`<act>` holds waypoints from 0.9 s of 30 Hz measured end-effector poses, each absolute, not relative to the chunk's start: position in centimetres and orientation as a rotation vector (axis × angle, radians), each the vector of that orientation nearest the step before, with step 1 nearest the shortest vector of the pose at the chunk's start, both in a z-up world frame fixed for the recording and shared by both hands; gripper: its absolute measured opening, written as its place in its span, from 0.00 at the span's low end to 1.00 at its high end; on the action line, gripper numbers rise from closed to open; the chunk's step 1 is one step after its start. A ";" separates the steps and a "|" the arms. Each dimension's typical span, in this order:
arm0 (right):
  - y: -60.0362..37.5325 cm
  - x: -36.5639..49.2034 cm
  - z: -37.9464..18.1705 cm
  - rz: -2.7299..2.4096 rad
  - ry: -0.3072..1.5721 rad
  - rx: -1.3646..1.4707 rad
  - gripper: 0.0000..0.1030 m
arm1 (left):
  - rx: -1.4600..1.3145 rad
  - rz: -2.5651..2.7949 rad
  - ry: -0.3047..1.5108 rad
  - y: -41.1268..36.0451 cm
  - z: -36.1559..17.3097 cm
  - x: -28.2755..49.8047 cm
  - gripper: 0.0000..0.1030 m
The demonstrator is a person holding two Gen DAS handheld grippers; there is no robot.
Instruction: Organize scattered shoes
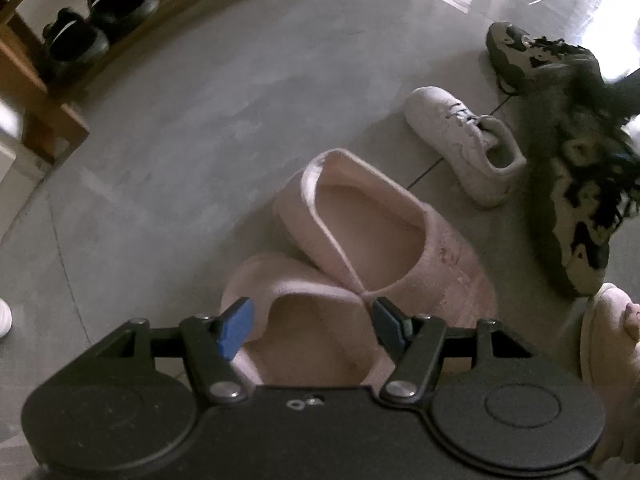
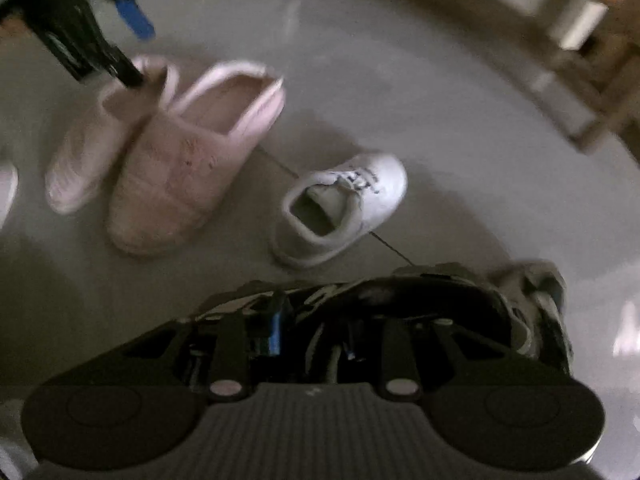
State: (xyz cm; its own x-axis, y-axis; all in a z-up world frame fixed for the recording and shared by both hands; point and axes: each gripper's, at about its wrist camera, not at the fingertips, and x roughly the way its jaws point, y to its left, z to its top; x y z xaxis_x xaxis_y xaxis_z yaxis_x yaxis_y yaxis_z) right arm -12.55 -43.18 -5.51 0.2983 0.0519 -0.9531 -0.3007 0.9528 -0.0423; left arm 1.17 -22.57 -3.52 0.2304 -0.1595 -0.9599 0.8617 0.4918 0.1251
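Two pink fluffy slippers lie side by side on the grey floor. My left gripper (image 1: pixel 312 322) is open, and its blue pads (image 1: pixel 236 328) straddle the heel end of the near slipper (image 1: pixel 308 344). The other slipper (image 1: pixel 380 232) touches it on the right. In the right wrist view my left gripper (image 2: pixel 134 50) has one finger dipping into that slipper (image 2: pixel 80 152). My right gripper (image 2: pixel 314 336) is shut on a black-and-white sneaker (image 2: pixel 404 300), which shows blurred in the left wrist view (image 1: pixel 576 208). A white sneaker (image 1: pixel 464 144) lies between them.
A second black-and-white sneaker (image 1: pixel 532 56) lies farther back on the right. A wooden shoe rack (image 1: pixel 36 80) at the far left holds two black shoes (image 1: pixel 76 40). A pale pink shoe (image 1: pixel 612 360) sits at the right edge. Bare floor stretches toward the rack.
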 end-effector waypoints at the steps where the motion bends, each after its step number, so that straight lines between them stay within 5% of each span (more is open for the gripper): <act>1: -43.7 -11.7 -5.4 0.219 1.262 -0.221 0.49 | 0.773 -0.798 1.122 -22.3 -3.5 1.2 0.64; 6: -46.2 -7.6 -4.8 0.132 1.324 -0.179 0.65 | 0.747 -0.793 1.124 -21.7 -3.2 1.4 0.64; 11: -50.1 -12.1 0.4 -0.124 1.099 0.116 0.84 | 0.753 -0.799 1.119 -21.8 -3.6 1.6 0.64; 20: -53.8 -29.0 -0.2 -0.673 0.613 0.756 0.85 | 0.880 -0.921 1.043 -26.2 -3.1 -0.8 0.64; 27: -55.3 -30.8 -1.2 -0.657 0.601 0.771 0.85 | 0.874 -1.043 1.000 -36.4 0.3 -4.1 0.64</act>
